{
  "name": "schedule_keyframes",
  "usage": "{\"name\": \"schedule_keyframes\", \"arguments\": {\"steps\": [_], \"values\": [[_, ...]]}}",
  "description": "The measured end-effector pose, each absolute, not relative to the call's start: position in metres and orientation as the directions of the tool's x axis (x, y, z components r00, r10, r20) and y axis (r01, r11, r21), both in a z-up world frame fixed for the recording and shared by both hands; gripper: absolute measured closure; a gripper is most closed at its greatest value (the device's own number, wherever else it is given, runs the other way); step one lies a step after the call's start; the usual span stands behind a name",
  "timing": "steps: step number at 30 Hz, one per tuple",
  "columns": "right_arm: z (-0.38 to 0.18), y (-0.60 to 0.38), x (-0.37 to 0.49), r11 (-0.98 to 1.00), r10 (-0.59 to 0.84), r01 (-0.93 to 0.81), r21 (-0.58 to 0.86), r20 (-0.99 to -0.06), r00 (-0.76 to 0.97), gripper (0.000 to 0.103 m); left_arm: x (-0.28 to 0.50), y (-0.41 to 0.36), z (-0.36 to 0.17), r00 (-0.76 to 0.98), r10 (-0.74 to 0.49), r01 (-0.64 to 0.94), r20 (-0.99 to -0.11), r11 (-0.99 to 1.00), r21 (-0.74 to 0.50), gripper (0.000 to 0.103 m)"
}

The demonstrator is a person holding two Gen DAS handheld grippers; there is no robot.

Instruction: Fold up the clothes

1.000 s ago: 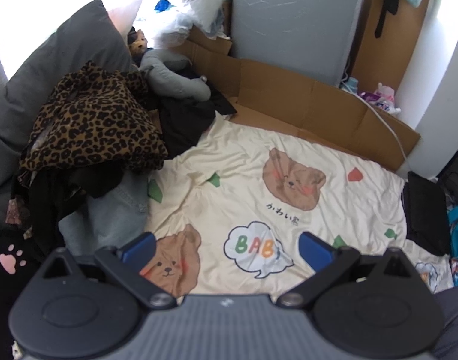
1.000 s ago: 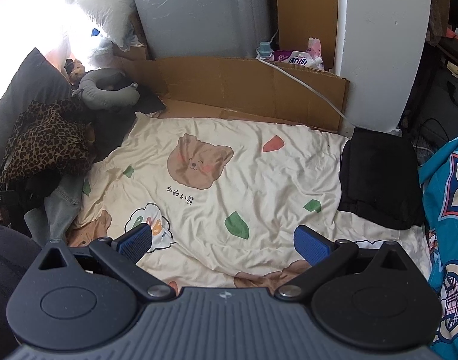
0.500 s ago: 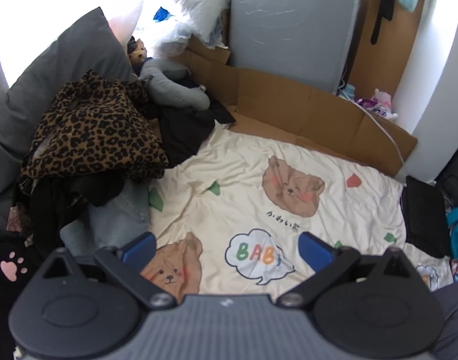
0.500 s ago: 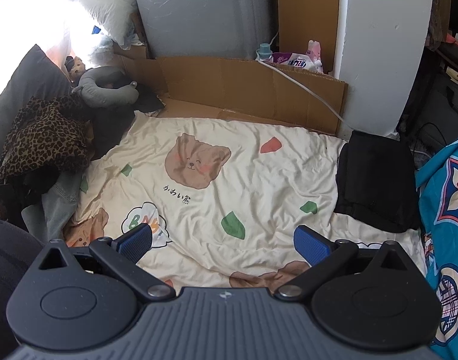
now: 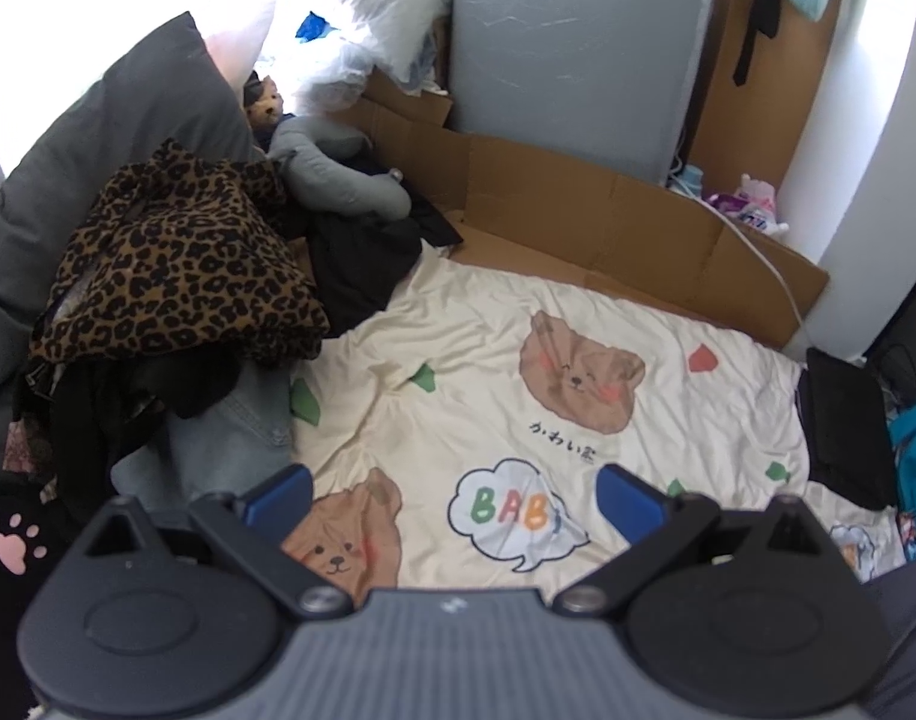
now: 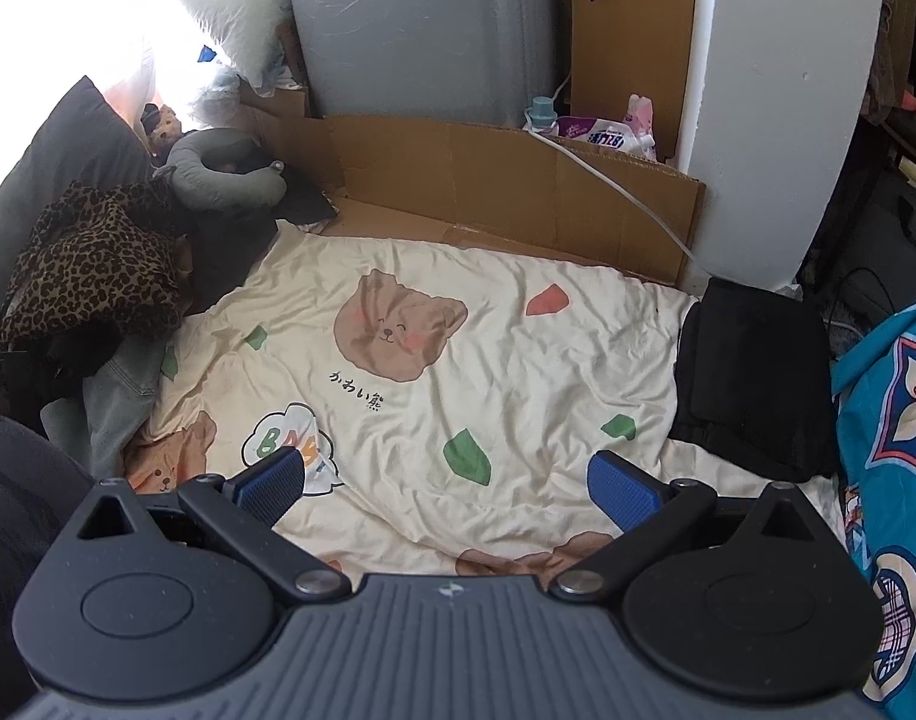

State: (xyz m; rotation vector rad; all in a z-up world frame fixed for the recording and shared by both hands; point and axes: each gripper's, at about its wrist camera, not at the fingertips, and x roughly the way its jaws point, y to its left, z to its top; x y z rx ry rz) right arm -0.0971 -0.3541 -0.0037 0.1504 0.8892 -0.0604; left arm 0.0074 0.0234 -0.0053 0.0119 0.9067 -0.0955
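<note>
Both grippers hang above the bed, empty. Left gripper (image 5: 455, 495): blue-padded fingers (image 5: 278, 493) spread wide apart, nothing between them. Right gripper (image 6: 446, 483): fingers (image 6: 623, 491) likewise wide apart, holding nothing.

Working surface: cream bedsheet printed with brown bears and a "BABY" speech bubble (image 5: 554, 360), lying crumpled but bare across the middle.

Clothes to fold: heaped pile on the left side of the bed. On top, a leopard-print garment (image 5: 176, 264); below it, black garments (image 5: 128, 402) and a pale blue denim piece (image 5: 230, 438) spilling onto the sheet edge. Pile leans against a dark grey pillow (image 5: 116, 138). A grey neck pillow (image 5: 332, 180) sits just behind it.

On the far right edge of the sheet, a flat black folded garment (image 6: 758, 372), apparently done already, though I cannot confirm that.

Key relation: the pile lies forward and to the left of both sets of fingers. In the left wrist view it is near the left finger, with the denim hem just beside it; in the right wrist view it sits well off at the frame's left edge (image 6: 92, 264). Left hand is clearly nearer. Pile has no clear long axis; it is a mound.

Judgement: next garment not yet picked. The reach likely falls to the left gripper, swinging leftward to the top leopard layer.
</note>
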Motion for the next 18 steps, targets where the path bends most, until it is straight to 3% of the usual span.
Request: {"name": "schedule_keyframes", "arguments": {"steps": [18], "values": [[-0.008, -0.348, -0.082, 0.98, 0.005, 0.153, 0.127, -0.786, 0.618, 0.0, 0.041, 0.042, -0.016, 0.555, -0.078, 0.127, -0.828, 0.992, -0.008, 0.007]]}}
